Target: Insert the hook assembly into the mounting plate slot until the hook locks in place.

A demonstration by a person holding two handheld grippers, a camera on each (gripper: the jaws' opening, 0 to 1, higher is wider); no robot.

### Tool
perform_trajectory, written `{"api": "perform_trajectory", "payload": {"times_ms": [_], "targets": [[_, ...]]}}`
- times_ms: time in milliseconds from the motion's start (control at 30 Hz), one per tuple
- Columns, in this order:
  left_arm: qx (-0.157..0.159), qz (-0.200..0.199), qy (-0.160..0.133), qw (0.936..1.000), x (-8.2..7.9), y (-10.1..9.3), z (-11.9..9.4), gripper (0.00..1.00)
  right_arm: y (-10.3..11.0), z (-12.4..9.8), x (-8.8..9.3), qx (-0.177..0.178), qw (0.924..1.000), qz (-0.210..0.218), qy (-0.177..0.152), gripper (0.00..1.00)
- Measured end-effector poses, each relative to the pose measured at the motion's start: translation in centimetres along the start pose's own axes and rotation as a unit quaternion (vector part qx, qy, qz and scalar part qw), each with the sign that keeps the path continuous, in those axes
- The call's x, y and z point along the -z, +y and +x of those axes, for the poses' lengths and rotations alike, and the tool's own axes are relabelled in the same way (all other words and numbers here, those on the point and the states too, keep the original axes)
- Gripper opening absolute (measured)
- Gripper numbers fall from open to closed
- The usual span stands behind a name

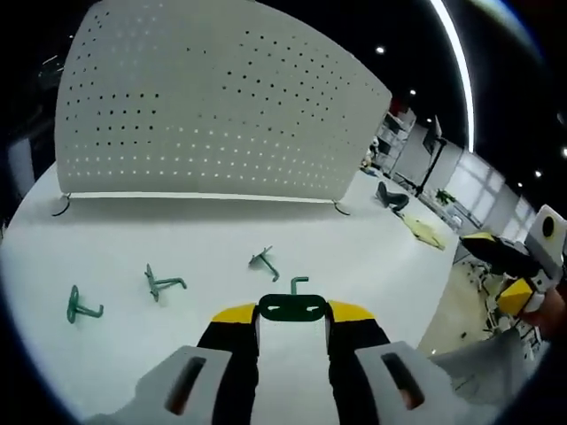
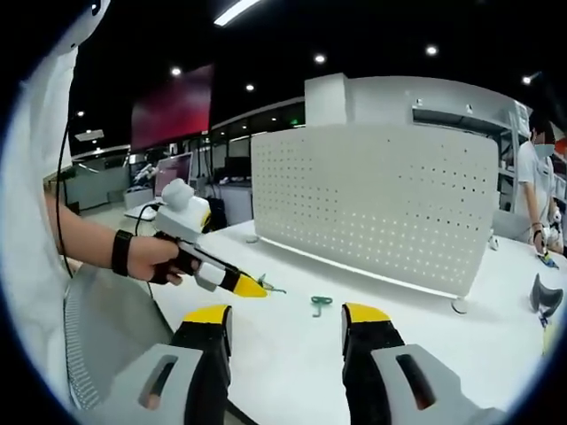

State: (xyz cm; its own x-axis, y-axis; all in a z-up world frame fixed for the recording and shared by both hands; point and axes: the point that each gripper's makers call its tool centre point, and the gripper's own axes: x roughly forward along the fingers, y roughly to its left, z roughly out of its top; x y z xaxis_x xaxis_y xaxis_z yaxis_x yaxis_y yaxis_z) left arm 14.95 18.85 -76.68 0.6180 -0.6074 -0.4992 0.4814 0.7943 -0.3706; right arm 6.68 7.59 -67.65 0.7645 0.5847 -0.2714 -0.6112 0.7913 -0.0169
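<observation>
Green bent-wire hook (image 1: 294, 307) clamped in left tongs (image 1: 293, 312); right tongs (image 2: 286, 316) wide open, empty.

Left tool (image 1: 292, 312) hides the held hook's (image 1: 294, 299) base.

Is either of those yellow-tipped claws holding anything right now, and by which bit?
Yes. The left gripper pinches a green hook by its flat base plate, prong pointing away. The right gripper is open and holds nothing.
</observation>
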Motion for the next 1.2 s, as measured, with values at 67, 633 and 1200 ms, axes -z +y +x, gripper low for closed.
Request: {"api": "perform_trajectory", "payload": {"times_ms": [67,633,1200], "targets": [[0.007,-0.004,0.0,1.0,0.1,-0.3,-0.5,0.29,0.3,0.0,-0.1,-0.002,1.0,-0.003,-0.001,0.5],[0.058,-0.069,-0.017,0.9958,-0.1,-2.4,-4.6,0.29,2.5,0.7,-1.4,-0.032,0.9991,-0.025,-0.011,0.45],[0.088,-0.117,-0.032,0.9887,-0.5,-3.9,-8.9,0.29,5.8,2.3,-1.7,-0.079,0.9956,-0.049,-0.012,0.38]]}}
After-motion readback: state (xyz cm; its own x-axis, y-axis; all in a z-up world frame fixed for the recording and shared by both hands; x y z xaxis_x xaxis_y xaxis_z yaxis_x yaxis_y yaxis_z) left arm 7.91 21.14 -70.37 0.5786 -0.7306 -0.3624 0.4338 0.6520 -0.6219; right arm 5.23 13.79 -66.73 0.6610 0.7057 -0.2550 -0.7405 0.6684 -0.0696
